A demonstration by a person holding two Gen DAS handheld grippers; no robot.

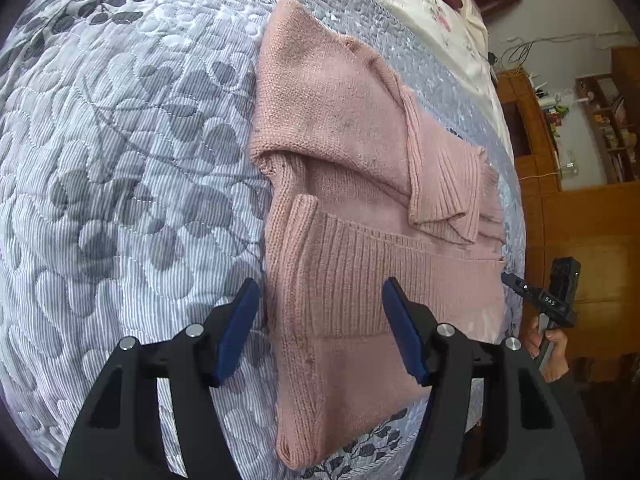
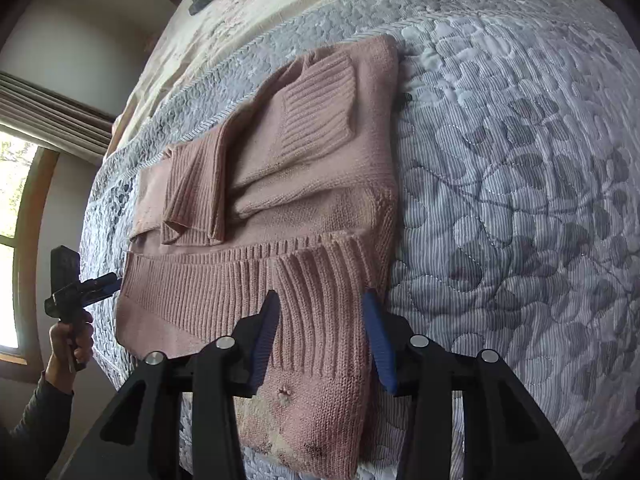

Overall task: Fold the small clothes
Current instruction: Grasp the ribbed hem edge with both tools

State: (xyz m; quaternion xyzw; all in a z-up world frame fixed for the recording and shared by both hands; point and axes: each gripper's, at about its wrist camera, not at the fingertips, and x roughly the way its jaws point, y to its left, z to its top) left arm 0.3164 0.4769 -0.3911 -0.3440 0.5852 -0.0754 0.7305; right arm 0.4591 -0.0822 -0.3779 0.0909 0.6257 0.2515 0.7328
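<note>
Lying folded on one quilt (image 1: 120,160): one pink sweater (image 1: 340,128), two tongs seemingly agape.

"OAS" on the right gripper (image 1: 516,282) body

We see a pink knitted wool sweater (image 1: 344,128), soft and bumpy, ribbed at its edges | a grey-blue leaf-print quilted cloth blanket (image 1: 132,168), puffy with stitched lines | black matt plastic left gripper (image 1: 316,320) with blue ridged rubbery pads (image 1: 240,328) and shiny metal pins | brown glossy wooden cupboard (image 1: 584,232)
</note>
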